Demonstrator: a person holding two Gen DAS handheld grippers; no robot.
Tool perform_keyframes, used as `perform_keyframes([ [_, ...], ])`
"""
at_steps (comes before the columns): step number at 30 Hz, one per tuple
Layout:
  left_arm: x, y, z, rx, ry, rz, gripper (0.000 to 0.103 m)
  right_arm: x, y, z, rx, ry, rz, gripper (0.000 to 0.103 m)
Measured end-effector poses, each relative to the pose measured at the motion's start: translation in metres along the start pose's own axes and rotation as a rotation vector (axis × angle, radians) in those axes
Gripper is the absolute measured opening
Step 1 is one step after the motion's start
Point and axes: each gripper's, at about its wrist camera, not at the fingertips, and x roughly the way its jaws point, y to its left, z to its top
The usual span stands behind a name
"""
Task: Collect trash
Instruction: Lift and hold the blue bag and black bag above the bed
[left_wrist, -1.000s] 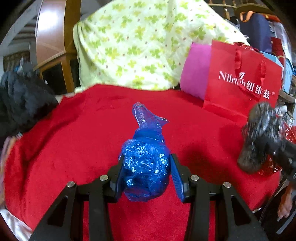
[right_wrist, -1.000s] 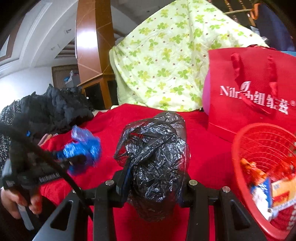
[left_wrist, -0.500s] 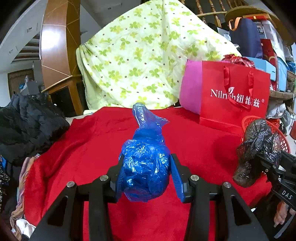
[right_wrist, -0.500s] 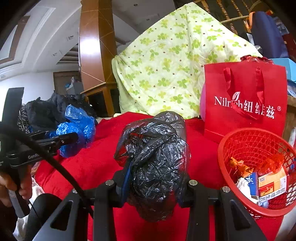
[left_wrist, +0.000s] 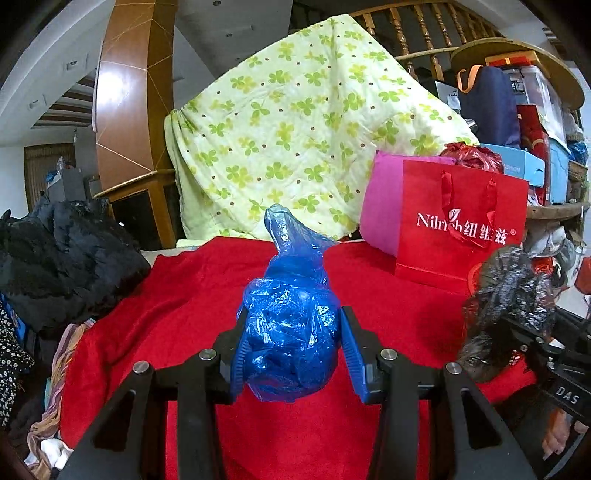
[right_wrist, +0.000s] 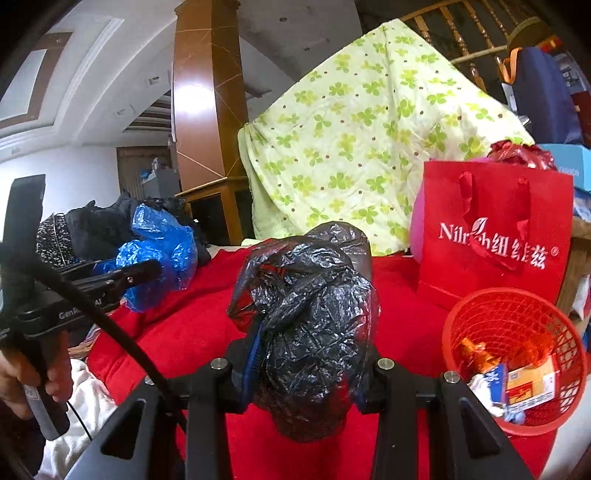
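Both hand-held grippers have risen since the earlier frames: more of the ceiling and stair rail shows above the quilt, and the red cloth sits lower in each view. The left hand-held gripper (left_wrist: 291, 345) holds a crumpled blue bag (left_wrist: 290, 332) between its blue pads, jaws narrowed onto it, with the bag's loose end sticking up above the fingers. The bag hangs clear above the red cloth (left_wrist: 192, 302). The right hand-held gripper (right_wrist: 306, 354) clamps a crumpled black bag (right_wrist: 314, 325), which bulges over and under the jaws and hides most of the pads. In the right wrist view a red basket (right_wrist: 480, 306) stands at the lower right, just beside the black bag, with wrappers and a small carton inside. A red gift bag (right_wrist: 495, 229) stands behind the basket, in front of a green clover quilt (right_wrist: 362, 140). A hand (right_wrist: 33, 380) at the left edge grips the left tool's handle. Dark clothes (left_wrist: 62, 258) lie heaped at the left.
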Motion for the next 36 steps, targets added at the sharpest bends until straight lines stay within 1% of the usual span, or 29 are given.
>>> perform_keyframes([
  [4,0.008,-0.007,-0.005,0.017,0.031,-0.014,0.047,0.011,-0.001,-0.002,0.025,0.018,0.017,0.041],
  [8,0.011,-0.02,-0.006,0.029,0.039,-0.041,0.047,0.011,-0.003,-0.005,0.025,0.018,0.022,0.041],
  [11,0.012,-0.032,-0.006,0.033,0.052,-0.088,0.047,0.004,-0.01,-0.004,0.038,0.006,0.013,0.041],
  [13,0.01,-0.041,-0.005,0.05,0.047,-0.093,0.047,-0.009,-0.015,-0.004,0.044,-0.013,-0.005,0.041],
  [16,0.005,-0.046,-0.002,0.044,0.051,-0.109,0.047,-0.027,-0.025,-0.001,0.064,-0.043,-0.017,0.041],
  [21,-0.007,-0.05,0.004,0.059,0.04,-0.093,0.047,-0.052,-0.035,0.005,0.101,-0.09,-0.025,0.041],
  [26,-0.018,-0.054,0.012,0.1,0.018,-0.07,0.047,-0.06,-0.035,0.008,0.11,-0.103,-0.022,0.041],
  [30,-0.018,-0.053,0.017,0.095,0.026,-0.063,0.047,-0.066,-0.036,0.004,0.114,-0.114,-0.013,0.041],
  [36,-0.011,-0.062,0.017,0.104,0.042,-0.061,0.047,-0.077,-0.049,-0.002,0.147,-0.141,-0.017,0.041],
])
